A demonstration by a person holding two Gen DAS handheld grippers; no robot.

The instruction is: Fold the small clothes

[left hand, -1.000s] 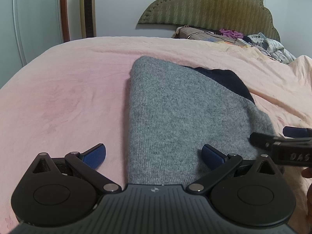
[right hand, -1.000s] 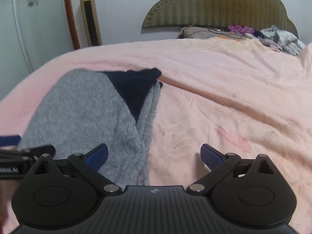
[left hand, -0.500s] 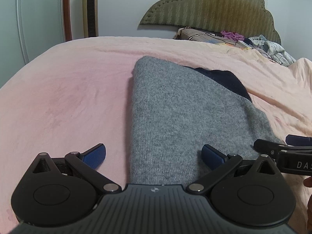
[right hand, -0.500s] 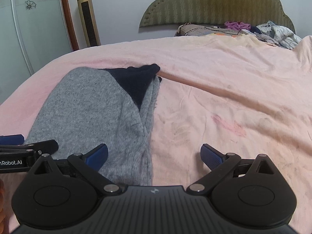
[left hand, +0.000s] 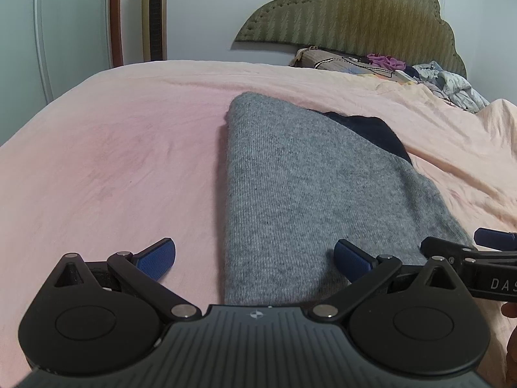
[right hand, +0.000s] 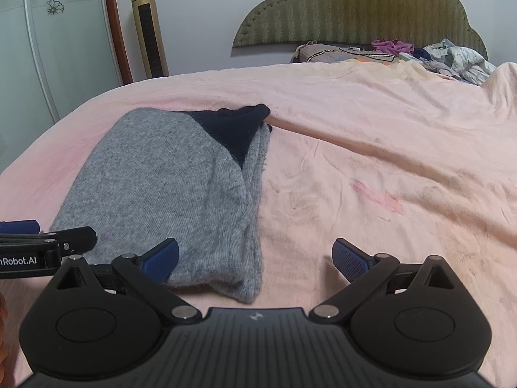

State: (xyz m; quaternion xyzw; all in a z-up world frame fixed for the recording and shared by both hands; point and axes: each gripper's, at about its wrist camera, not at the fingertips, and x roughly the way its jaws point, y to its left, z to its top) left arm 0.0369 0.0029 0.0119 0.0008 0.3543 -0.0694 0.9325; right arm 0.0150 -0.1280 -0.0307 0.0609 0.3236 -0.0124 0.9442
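Observation:
A grey knitted garment (left hand: 307, 194) lies folded lengthwise on the pink bedspread (left hand: 113, 161), with a dark navy part (left hand: 371, 132) showing at its far right end. My left gripper (left hand: 255, 258) is open, straddling the garment's near left edge and holding nothing. In the right wrist view the same garment (right hand: 168, 187) lies to the left, its navy part (right hand: 232, 129) at the far end. My right gripper (right hand: 255, 258) is open over the garment's near right corner, empty. Each gripper's fingers show at the side of the other view.
The pink bedspread (right hand: 387, 161) stretches wide to both sides, creased and stained on the right. A pile of clothes and a pillow (right hand: 436, 55) lies below the green headboard (right hand: 355, 6). A gold tower fan (right hand: 148, 29) and a glass door (right hand: 42, 48) stand at the left.
Both grippers have drawn back slightly toward the near edge of the bed, staying open. The garment lies as before.

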